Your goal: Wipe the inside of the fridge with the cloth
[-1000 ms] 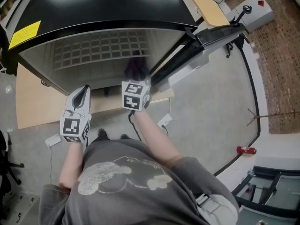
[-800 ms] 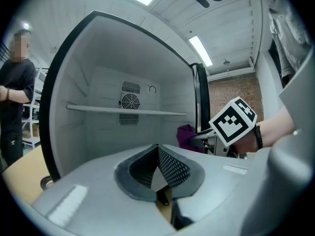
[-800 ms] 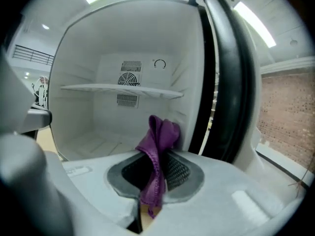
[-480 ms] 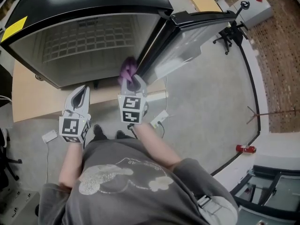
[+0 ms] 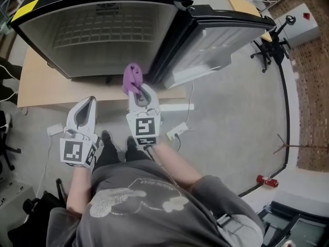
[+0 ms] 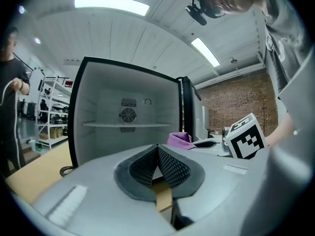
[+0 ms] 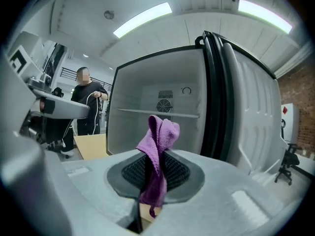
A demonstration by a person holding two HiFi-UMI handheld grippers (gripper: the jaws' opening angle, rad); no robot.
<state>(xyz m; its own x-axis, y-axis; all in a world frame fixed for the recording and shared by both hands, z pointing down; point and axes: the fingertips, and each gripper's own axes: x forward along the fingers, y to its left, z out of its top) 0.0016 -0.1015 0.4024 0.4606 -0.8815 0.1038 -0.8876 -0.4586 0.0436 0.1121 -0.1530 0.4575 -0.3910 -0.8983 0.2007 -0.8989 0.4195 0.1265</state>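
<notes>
Bright, even light from ceiling strip lights; shadows soft. Gripper views bend strongly at the edges, corners vignetted dark. Nearest foreground is blurred.

The fridge loses its top to the head view's upper edge. Part of the cloth is lost between the jaws of the right hand-held gripper, whose body also hides the fridge's bottom. A small red object on the floor is too small to identify.
</notes>
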